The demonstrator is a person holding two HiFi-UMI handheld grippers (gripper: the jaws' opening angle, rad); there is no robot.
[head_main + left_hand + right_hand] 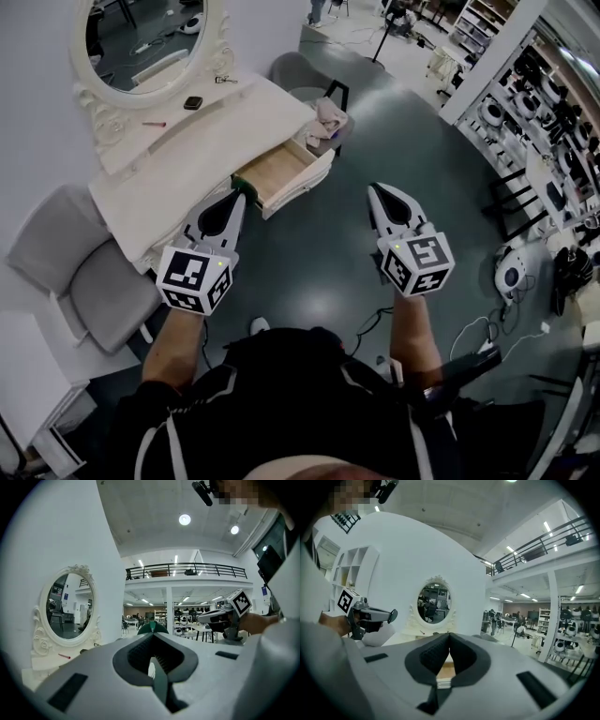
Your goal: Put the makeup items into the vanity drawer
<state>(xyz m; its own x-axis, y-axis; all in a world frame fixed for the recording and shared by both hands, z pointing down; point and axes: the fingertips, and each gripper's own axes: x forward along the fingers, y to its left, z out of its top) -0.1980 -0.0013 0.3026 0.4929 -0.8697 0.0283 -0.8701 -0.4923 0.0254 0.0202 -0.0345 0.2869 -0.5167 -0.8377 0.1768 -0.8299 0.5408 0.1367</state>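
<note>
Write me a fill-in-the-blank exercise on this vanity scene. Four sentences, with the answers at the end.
1. The vanity drawer stands ____.
2. The item clamped in the left gripper is ____ in colour.
3. The mirror above the vanity top is ____ in shape.
4. The right gripper has its fingers together and holds ____.

Missing words: open; green; oval; nothing.

Our left tool (241,194) held out forward, jaws pinched on green thing (151,627). Our right tool (377,190) level beside it, jaws together, nothing between. Forearms (412,337) extended, apart.
</note>
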